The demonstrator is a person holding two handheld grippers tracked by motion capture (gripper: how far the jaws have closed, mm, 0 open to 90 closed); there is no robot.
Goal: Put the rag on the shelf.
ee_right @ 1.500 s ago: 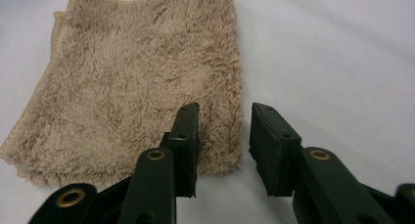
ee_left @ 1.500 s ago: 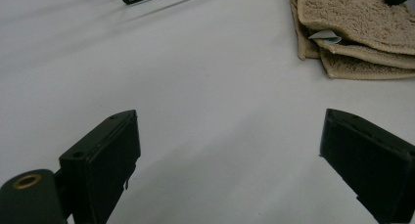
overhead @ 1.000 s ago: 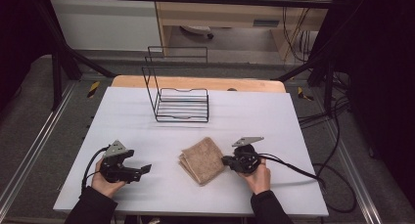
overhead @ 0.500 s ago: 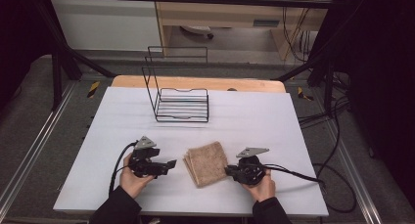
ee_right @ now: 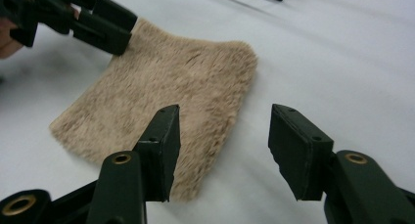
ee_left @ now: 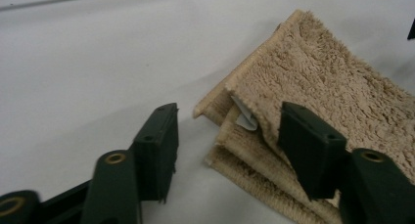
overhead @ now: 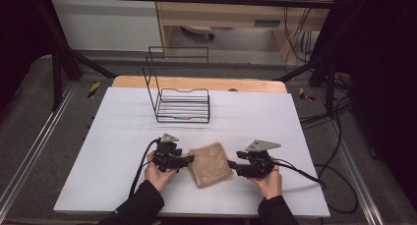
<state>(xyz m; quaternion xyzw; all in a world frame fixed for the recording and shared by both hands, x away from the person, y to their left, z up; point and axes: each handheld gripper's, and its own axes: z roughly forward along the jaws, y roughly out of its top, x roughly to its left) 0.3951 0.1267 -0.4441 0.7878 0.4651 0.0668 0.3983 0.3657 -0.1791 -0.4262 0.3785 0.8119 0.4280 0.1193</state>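
Observation:
A folded tan towel point(overhead: 210, 163) lies flat on the white table point(overhead: 255, 117), near the front. My left gripper point(overhead: 189, 159) is at the towel's left edge and stands open. In the left gripper view the towel's point(ee_left: 333, 82) folded corner, with a small white tag point(ee_left: 244, 120), sits between the left gripper's point(ee_left: 227, 136) jaws; one jaw is over the towel, the other over bare table. My right gripper point(overhead: 231, 165) is open at the towel's right edge. In the right gripper view the right gripper point(ee_right: 222, 141) has one jaw over the towel's point(ee_right: 171, 82) near corner.
A black wire rack point(overhead: 182, 104) stands upright at the back middle of the table. A wooden strip point(overhead: 196, 82) runs along the far edge. Cables trail from both grippers toward the front and right. The left gripper point(ee_right: 112, 31) shows across the towel in the right gripper view.
My left gripper has moved right across the table up to the towel's left edge. The right gripper has shifted slightly toward the front. The towel has stayed in place.

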